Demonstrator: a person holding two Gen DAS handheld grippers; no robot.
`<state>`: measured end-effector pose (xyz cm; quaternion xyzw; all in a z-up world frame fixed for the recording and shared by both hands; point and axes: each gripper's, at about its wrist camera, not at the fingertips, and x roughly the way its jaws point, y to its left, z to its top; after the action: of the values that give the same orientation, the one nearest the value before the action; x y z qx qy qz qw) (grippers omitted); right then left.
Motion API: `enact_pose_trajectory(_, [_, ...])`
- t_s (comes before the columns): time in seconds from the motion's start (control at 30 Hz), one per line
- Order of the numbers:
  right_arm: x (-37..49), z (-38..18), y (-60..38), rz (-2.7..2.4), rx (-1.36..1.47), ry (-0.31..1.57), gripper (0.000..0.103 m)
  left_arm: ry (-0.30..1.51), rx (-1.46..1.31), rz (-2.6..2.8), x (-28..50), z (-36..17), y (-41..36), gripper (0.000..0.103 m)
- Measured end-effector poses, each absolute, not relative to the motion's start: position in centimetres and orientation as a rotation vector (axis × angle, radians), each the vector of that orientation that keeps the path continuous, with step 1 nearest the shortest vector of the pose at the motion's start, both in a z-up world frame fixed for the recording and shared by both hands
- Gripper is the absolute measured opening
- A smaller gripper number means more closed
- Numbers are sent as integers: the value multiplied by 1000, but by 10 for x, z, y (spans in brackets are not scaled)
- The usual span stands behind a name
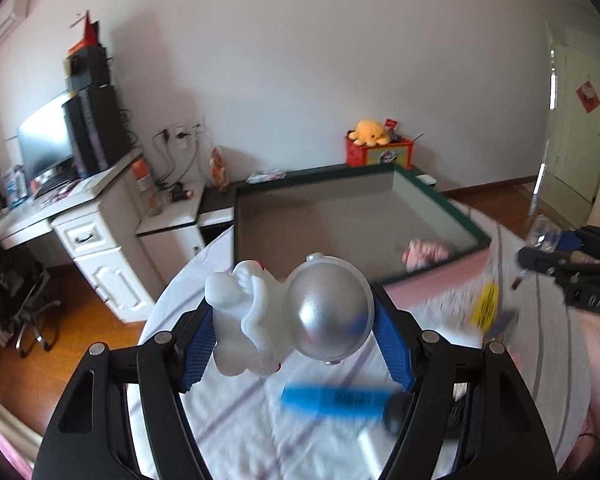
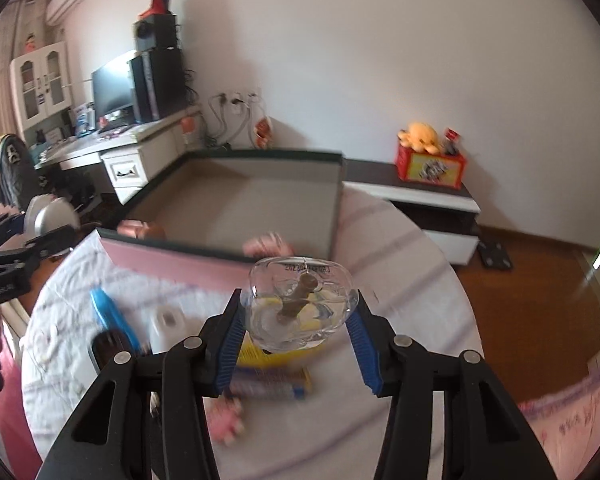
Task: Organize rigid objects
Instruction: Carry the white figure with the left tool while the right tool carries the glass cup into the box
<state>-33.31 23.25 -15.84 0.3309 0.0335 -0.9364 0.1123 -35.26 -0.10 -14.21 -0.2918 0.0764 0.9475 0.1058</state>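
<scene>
The left gripper point(image 1: 292, 332) points a bit downward over the round table with the white striped cloth point(image 1: 236, 420). Its blue pads squeeze a white plastic astronaut toy with a shiny silver helmet point(image 1: 288, 312), held up in the air with the helmet toward the right pad. Just under this gripper lies a blurry blue tube point(image 1: 336, 398). Ahead of it stands a big open box with a dark green rim point(image 1: 440, 200), and a small pink thing point(image 1: 424, 252) lies inside.

The right gripper point(image 2: 298, 320) tilts down too. Its blue pads press both sides of a small clear glass bottle with a brown stopper point(image 2: 300, 308), lifted off the cloth. Right below it sits a flat yellow box point(image 2: 272, 360), and a pink toy point(image 2: 226, 420) lies closer in. The green-rimmed box is ahead of it.
</scene>
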Motion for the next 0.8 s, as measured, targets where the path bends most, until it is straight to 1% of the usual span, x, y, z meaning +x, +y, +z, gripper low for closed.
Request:
enact_pose_trajectory(0.17, [-382, -151, 204, -2689, 979, 163, 50, 220, -870, 2724, -401, -132, 18, 72])
enact_pose_trajectory(0.37, [-445, -173, 173, -2594, 1112, 240, 50, 293, -980, 2675, -455, -153, 43, 72])
enact_pose_trajectory(0.43, [-460, -182, 169, -2583, 1163, 262, 50, 294, -1018, 2673, -467, -163, 44, 72])
enact_pose_trajectory(0.5, [-470, -191, 168, -2560, 1197, 251, 50, 273, -1067, 2665, -478, -172, 42, 72])
enact_pose_trajectory(0.63, [-482, -204, 164, -2538, 1245, 282, 51, 309, -1108, 2680, -486, -186, 44, 72])
enact_pose_trajectory(0.8, [-483, -204, 167, -2566, 1220, 280, 52, 297, -1123, 2703, -488, -193, 43, 74])
